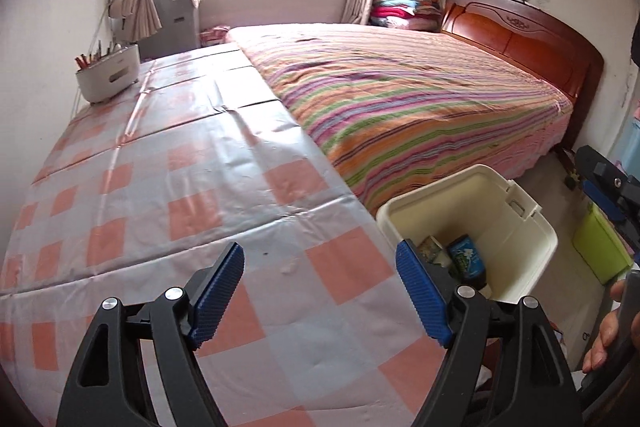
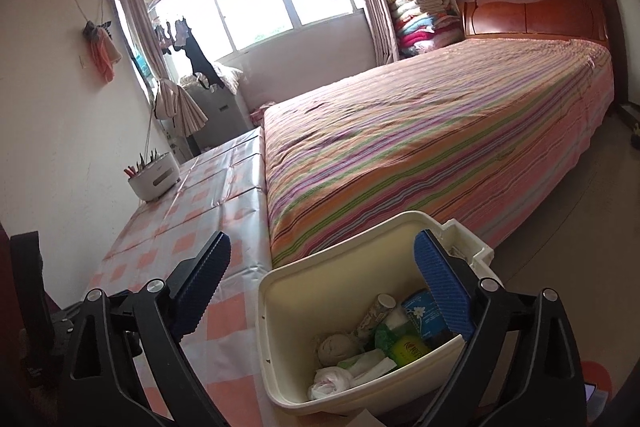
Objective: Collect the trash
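A cream plastic bin (image 1: pixel 520 227) stands at the table's right edge beside the bed; it also shows in the right wrist view (image 2: pixel 288 291). It holds several pieces of trash: a blue packet (image 2: pixel 424 313), a green packet (image 2: pixel 404 345), a paper roll (image 2: pixel 376 313), crumpled tissue (image 2: pixel 328 381) and a brown wad (image 2: pixel 334 349). My left gripper (image 1: pixel 320 295) is open and empty above the checked tablecloth (image 1: pixel 160 187). My right gripper (image 2: pixel 324 287) is open and empty above the bin's near rim.
A white pot with pens (image 1: pixel 108 77) stands at the table's far left by the wall. A bed with a striped cover (image 1: pixel 400 95) runs along the table's right side. A green box (image 1: pixel 600 247) sits on the floor at the right.
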